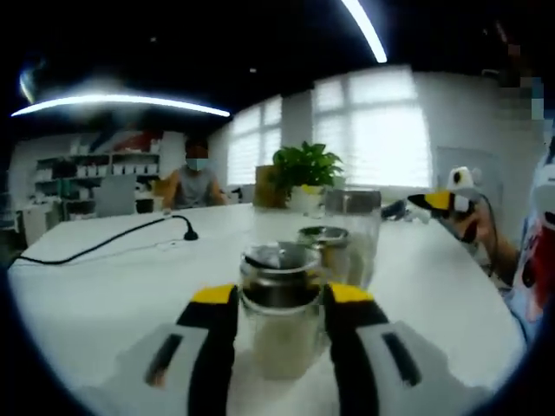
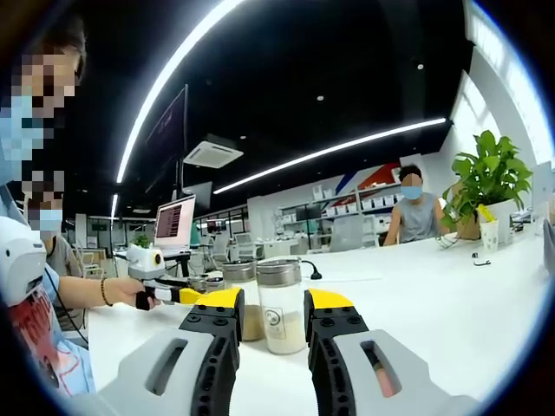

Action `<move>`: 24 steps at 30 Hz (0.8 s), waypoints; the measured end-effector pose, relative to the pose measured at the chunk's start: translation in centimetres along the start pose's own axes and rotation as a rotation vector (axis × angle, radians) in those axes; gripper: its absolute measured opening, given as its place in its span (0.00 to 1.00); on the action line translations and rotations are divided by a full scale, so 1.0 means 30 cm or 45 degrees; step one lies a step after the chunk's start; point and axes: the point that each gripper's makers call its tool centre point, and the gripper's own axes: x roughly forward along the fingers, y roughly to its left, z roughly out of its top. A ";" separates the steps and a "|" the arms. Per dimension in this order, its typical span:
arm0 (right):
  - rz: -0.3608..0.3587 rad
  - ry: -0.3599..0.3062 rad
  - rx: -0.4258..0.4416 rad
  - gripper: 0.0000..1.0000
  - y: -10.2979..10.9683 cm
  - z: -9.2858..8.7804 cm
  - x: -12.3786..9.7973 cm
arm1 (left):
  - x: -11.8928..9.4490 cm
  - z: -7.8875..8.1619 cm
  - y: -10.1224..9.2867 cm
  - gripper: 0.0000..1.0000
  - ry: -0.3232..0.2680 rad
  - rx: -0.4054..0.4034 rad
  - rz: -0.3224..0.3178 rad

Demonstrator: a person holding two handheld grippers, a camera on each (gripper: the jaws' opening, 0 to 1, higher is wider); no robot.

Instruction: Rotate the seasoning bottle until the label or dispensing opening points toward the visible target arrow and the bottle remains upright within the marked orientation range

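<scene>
Left gripper view: left gripper [image 1: 280, 299] clamps seasoning bottle [image 1: 279, 312] | right gripper [image 2: 272, 308] released, label visible

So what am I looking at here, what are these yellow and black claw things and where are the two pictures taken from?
They are two hand-held grippers; a person carries one in each hand, and a fisheye camera rides on each. In the left gripper view, the left gripper has its jaws on either side of a glass seasoning bottle with a metal lid, standing on a white table; real contact is hard to judge. Behind it stand a second shaker and a clear container. In the right gripper view, the right gripper is open around a labelled bottle. A potted plant and a black cable are also on the table.
</scene>
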 end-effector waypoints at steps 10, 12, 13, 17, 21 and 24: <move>0.009 0.008 0.008 0.27 0.008 -0.012 0.006 | -0.065 -0.015 0.043 0.49 0.090 -0.035 -0.018; 0.012 0.017 0.012 0.27 0.010 -0.020 0.009 | -0.064 -0.031 0.043 0.49 0.089 -0.056 0.013; 0.014 0.019 0.014 0.27 0.011 -0.022 0.011 | -0.059 -0.045 0.037 0.49 0.094 -0.064 0.032; 0.016 0.014 0.005 0.27 0.015 -0.014 0.012 | -0.035 -0.066 0.023 0.48 0.099 -0.094 0.067; 0.013 0.010 -0.002 0.27 0.013 -0.010 0.009 | -0.022 -0.075 0.042 0.46 0.124 -0.098 0.145; 0.007 0.013 0.011 0.27 0.005 -0.017 0.006 | -0.016 -0.076 0.043 0.44 0.127 -0.125 0.158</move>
